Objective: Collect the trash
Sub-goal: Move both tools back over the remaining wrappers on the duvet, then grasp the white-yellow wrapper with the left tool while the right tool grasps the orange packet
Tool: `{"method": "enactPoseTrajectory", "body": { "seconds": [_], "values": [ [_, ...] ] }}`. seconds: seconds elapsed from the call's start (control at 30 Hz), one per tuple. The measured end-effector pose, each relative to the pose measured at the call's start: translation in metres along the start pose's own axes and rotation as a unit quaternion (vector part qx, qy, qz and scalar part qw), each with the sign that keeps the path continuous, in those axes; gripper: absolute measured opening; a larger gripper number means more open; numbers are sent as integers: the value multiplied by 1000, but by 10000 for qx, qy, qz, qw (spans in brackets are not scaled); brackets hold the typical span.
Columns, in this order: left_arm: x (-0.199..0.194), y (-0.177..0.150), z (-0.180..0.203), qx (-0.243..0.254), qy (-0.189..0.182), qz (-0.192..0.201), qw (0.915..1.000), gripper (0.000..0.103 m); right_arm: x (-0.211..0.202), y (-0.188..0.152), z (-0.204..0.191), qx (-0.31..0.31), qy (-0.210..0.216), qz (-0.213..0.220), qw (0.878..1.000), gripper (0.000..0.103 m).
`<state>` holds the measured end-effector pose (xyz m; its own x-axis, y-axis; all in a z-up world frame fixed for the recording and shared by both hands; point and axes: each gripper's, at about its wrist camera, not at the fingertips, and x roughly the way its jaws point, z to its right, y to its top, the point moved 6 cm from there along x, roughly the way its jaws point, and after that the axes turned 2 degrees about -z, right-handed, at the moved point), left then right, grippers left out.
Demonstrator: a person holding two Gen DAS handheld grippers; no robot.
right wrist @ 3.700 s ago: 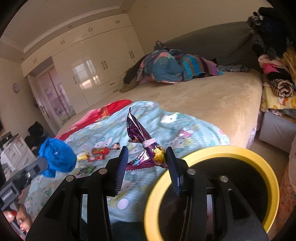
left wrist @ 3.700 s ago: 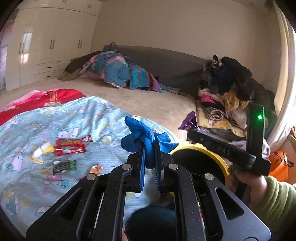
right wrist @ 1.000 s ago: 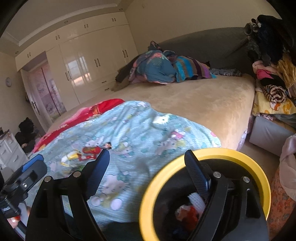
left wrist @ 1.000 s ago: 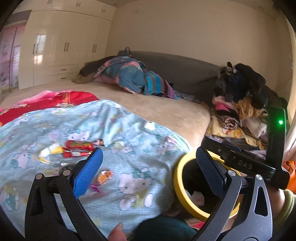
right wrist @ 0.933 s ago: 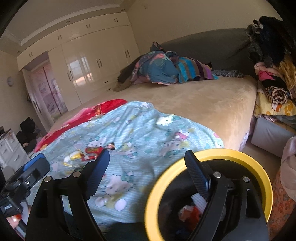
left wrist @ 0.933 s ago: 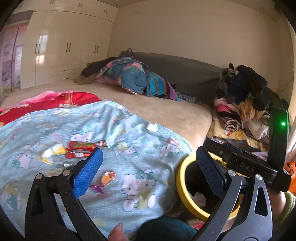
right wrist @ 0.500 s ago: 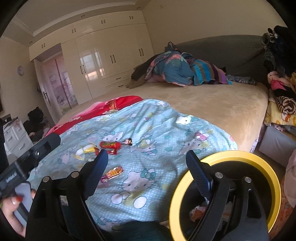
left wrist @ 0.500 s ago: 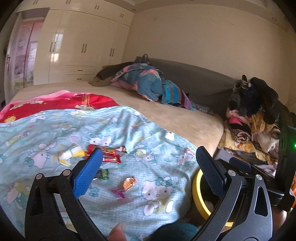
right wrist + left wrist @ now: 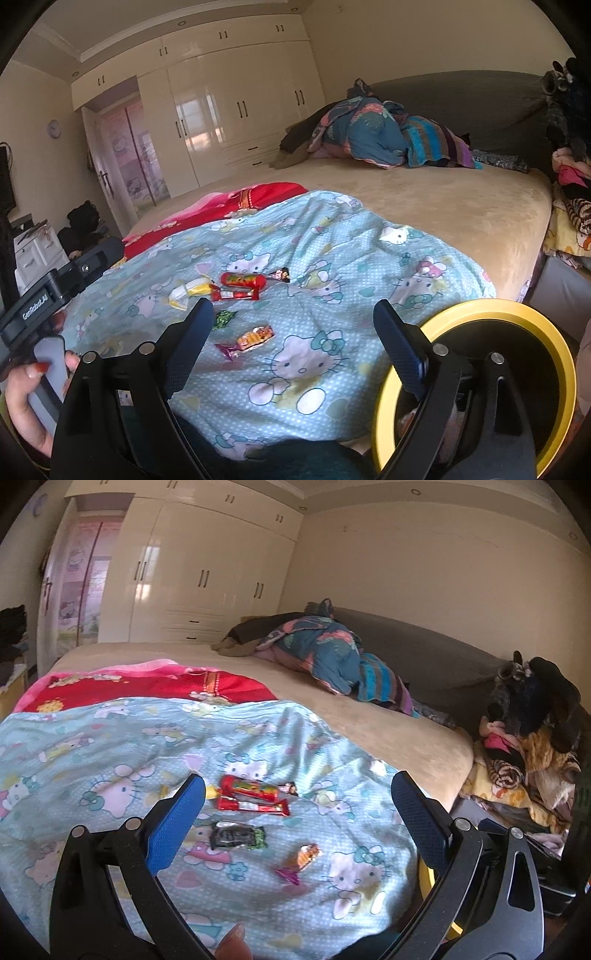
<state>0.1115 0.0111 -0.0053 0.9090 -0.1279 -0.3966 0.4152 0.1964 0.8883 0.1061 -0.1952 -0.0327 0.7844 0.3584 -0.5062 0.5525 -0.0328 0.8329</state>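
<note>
Left wrist view: left tool (image 9: 295, 805) spread wide, empty, above wrappers (image 9: 253, 798) on blanket (image 9: 110, 738).

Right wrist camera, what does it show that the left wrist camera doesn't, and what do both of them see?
Only the right wrist view shows the whole yellow rim of the bin, the hand holding the left gripper's handle, and a wall clock.

Only the left wrist view shows the full pile of clothes beside the bed, and the dark green wrapper unobstructed.

Both show the cartoon-cat blanket, the red snack packets, the orange candy, the white wardrobe, and open gripper jaws holding nothing.
</note>
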Motion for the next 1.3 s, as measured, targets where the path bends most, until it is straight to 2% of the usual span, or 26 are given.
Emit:
{"method": "enactPoseTrajectory", "body": {
  "seconds": [0.2, 0.4, 0.53, 0.7, 0.97, 1.3],
  "values": [
    [4, 1, -19, -140, 132, -45, 9998, 93, 20, -2, -18, -138, 104, -101, 9998, 86],
    [9, 2, -44, -266, 364, -96, 9989, 93, 48, -13, -32, -127, 239, -379, 9989, 86],
    [13, 1, -67, -274, 683, -95, 9972, 93, 72, -24, -39, -161, 200, -580, 9980, 86],
    [24, -9, -98, -553, 811, -274, 9948, 93, 106, -38, -39, -57, 128, -894, 9959, 86],
    [57, -31, -121, -417, 1044, -696, 9912, 93, 146, -54, -40, 215, 111, -1258, 9918, 75],
    [97, -51, -126, -88, 1141, -1004, 9883, 93, 177, -67, -46, 251, 29, -1468, 9888, 70]
  ]
}}
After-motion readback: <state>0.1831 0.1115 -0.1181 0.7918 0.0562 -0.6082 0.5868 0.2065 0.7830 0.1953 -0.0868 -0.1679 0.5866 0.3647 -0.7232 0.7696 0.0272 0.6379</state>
